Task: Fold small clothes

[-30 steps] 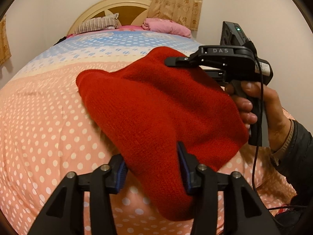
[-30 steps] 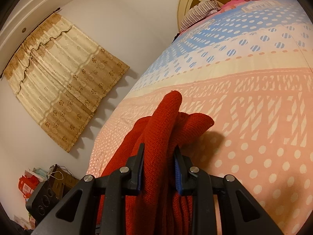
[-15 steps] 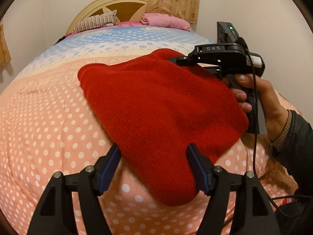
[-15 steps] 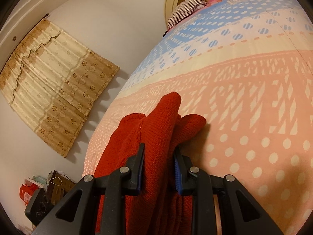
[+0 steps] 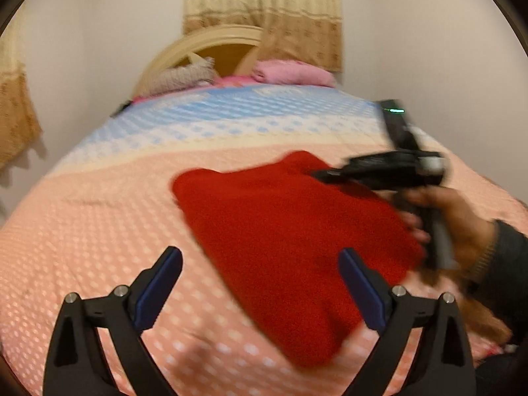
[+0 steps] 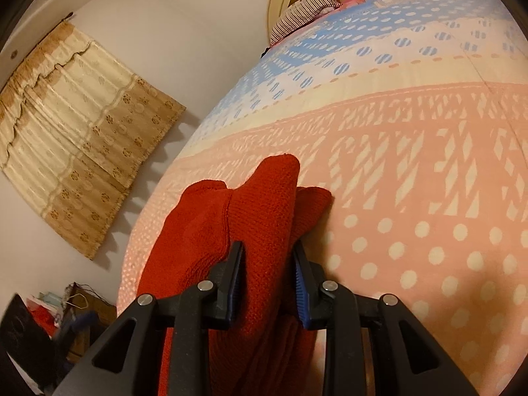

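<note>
Red knitted garment lying folded on the bed, over the pink dotted part of the cover, far corner bunched and lifted. Soft, thick knit by the look: probably light, limp, apt to sag and drape from any one pinch, not slippery, not fragile. Best taken at corners or along a folded edge, through all layers, with both ends carried together to keep the fold square.

Left gripper spread wide, jaws just opened, near edge of the garment between the pads but untouched. Right gripper pinching the bunched far corner of the garment, knit filling the gap between the pads; jaws have eased slightly apart, grip possibly about to be let go.

Bed soft and yielding, so little support for pressing a crease flat. Headboard, striped pillow and pink pillow at the far end, well apart from the garment. Patterned curtains on pale walls; clutter low in the corner of the right wrist view, too small to tell.
</note>
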`<state>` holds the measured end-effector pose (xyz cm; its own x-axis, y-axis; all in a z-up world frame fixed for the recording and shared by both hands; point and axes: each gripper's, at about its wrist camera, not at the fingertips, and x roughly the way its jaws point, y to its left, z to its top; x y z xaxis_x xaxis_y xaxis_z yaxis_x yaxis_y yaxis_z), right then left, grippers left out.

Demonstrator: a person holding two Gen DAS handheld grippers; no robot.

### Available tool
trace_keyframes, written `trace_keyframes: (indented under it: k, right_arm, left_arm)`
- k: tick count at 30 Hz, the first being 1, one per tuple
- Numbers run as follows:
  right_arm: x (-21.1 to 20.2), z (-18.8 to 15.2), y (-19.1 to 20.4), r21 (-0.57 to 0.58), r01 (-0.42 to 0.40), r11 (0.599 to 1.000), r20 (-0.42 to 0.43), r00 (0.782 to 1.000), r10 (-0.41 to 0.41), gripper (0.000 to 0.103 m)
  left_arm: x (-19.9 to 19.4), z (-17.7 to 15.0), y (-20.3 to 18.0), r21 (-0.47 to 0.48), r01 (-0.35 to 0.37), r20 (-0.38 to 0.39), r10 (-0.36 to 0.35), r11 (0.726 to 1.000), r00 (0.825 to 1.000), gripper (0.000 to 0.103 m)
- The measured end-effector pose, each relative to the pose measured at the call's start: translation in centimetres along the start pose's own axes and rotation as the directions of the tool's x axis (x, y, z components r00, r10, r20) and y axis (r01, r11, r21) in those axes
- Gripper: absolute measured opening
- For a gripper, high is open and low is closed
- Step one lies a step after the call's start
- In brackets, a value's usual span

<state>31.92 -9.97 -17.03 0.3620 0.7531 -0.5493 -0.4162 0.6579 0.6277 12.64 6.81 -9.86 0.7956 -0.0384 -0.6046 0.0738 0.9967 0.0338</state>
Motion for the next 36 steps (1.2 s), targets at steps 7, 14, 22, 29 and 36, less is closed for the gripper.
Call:
trace_keyframes:
  k: [7,14,22,29,36]
  right_arm:
    - [-7.6,-1.3,5.2,-0.134,0.088,0.987,0.227,0.972,-0.056,0.054]
    - [-5.8,-5.3,10.2,-0.324,-0.033,0.946,0.036,0.998,0.047,0.063]
    - [-4.5,-7.8,6.4,-0.234,0.038,0.971,0.005,0.999,-0.038,0.061]
    - [-3.9,-8.4,6.6,-0.257,0.071,0.964,0.066,0.996,-0.056,0.061]
    - [-9.4,-10.1,11.7,-0.327,0.228,0.917,0.227,0.961,-0.158,0.063]
  left_arm:
    - [3.2,-0.9,3.4,-0.075,-0.089,-0.052,0.086,0.993,0.995,0.098]
    - [3.9,-2.0,2.6,-0.080,-0.083,-0.069,0.078,0.993,0.995,0.099]
    - [4.9,-3.2,2.7,-0.137,-0.068,-0.068,0.059,0.988,0.996,0.103]
    - [3.8,-3.1,2.2,-0.119,-0.110,-0.072,0.102,0.987,0.992,0.103]
    - [-0.2,-1.4,1.5,-0.124,-0.108,-0.007,0.108,0.986,0.994,0.103]
